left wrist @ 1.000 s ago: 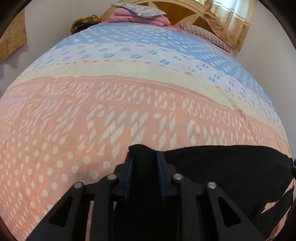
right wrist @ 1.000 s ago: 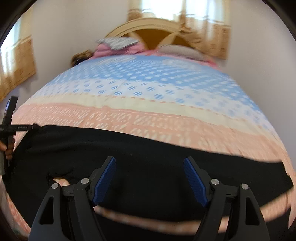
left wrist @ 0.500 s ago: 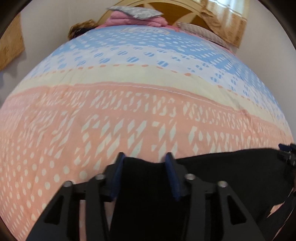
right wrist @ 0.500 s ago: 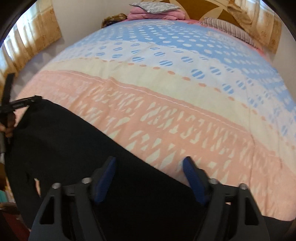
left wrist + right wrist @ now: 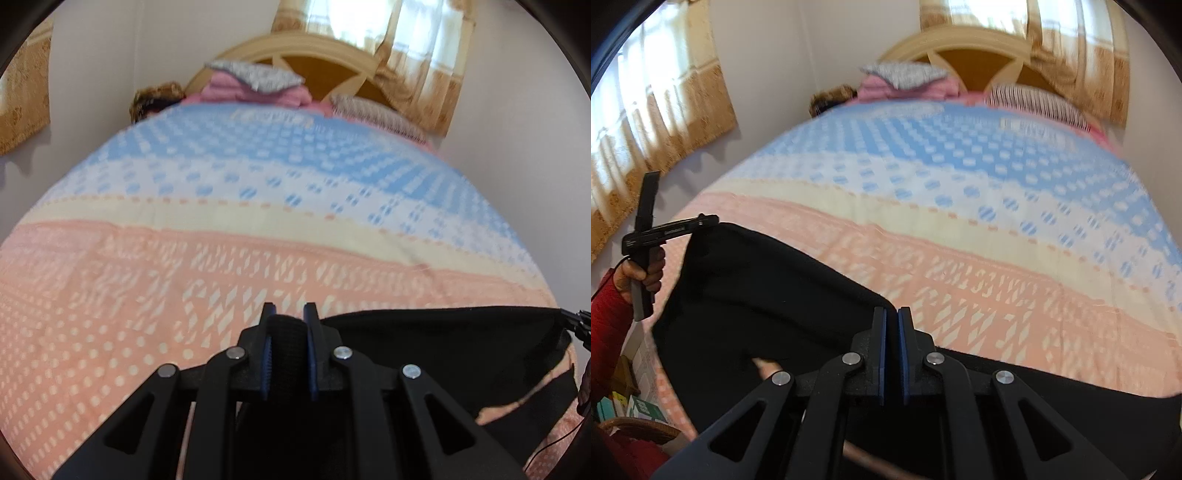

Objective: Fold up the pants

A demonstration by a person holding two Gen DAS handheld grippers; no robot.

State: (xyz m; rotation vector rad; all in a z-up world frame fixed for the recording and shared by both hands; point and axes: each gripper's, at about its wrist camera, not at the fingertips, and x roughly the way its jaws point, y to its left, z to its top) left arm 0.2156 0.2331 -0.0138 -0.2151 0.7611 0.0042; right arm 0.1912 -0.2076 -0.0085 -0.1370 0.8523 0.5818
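Observation:
Black pants (image 5: 768,291) hang stretched between my two grippers above the near end of the bed. My left gripper (image 5: 289,317) is shut on a bunched corner of the pants (image 5: 443,343), black fabric showing between its blue pads. It also shows in the right wrist view (image 5: 701,221), pinching the far left corner. My right gripper (image 5: 891,314) is shut on the pants' upper edge, its pads nearly touching. Its tip shows at the right edge of the left wrist view (image 5: 576,319).
The bed carries a pink, cream and blue patterned blanket (image 5: 258,221). Pillows and folded pink bedding (image 5: 905,79) lie against the wooden headboard (image 5: 964,51). Curtains (image 5: 661,122) hang on the left. A wicker basket (image 5: 639,430) stands on the floor at lower left.
My right gripper has shut on the pants' edge; it was open a second ago. My left gripper's jaws loosened half a second ago and are shut again. Both have raised the pants.

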